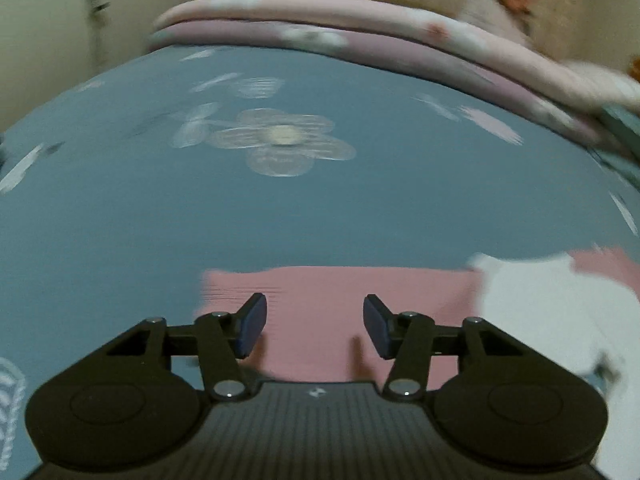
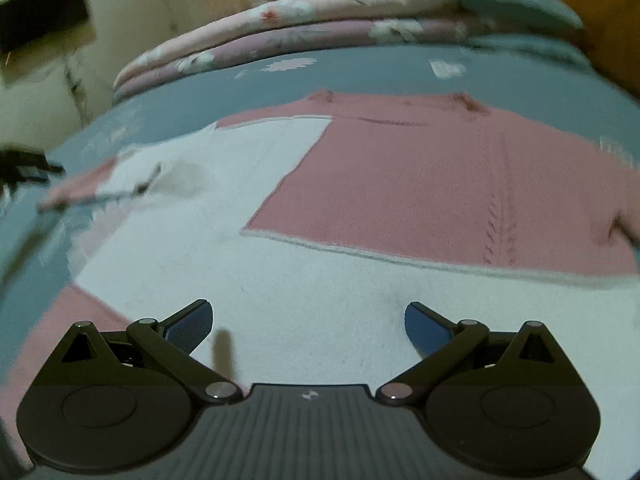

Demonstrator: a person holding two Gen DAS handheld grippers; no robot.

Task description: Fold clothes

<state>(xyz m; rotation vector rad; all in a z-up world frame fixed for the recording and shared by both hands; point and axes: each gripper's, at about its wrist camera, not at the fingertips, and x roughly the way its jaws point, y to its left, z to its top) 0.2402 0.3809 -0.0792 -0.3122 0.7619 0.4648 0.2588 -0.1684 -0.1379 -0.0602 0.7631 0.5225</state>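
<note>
Pink-and-white knitted sweater (image 2: 400,184) lies flat on the blue floral bedsheet (image 1: 320,208), its left sleeve (image 2: 256,144) apparently laid across the body; right side and final folds judged outstanding. Left hand-held gripper (image 1: 315,326) and right hand-held gripper (image 2: 308,326) both stand apart, empty, over the sweater; no legible writing or brand

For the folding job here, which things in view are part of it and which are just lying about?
Part of the job:
- pink and white knit sweater, spread flat
- left gripper, open, empty
- right gripper, open, empty

Just lying about:
- blue floral bedsheet
- folded pink floral quilts at the far edge
</note>
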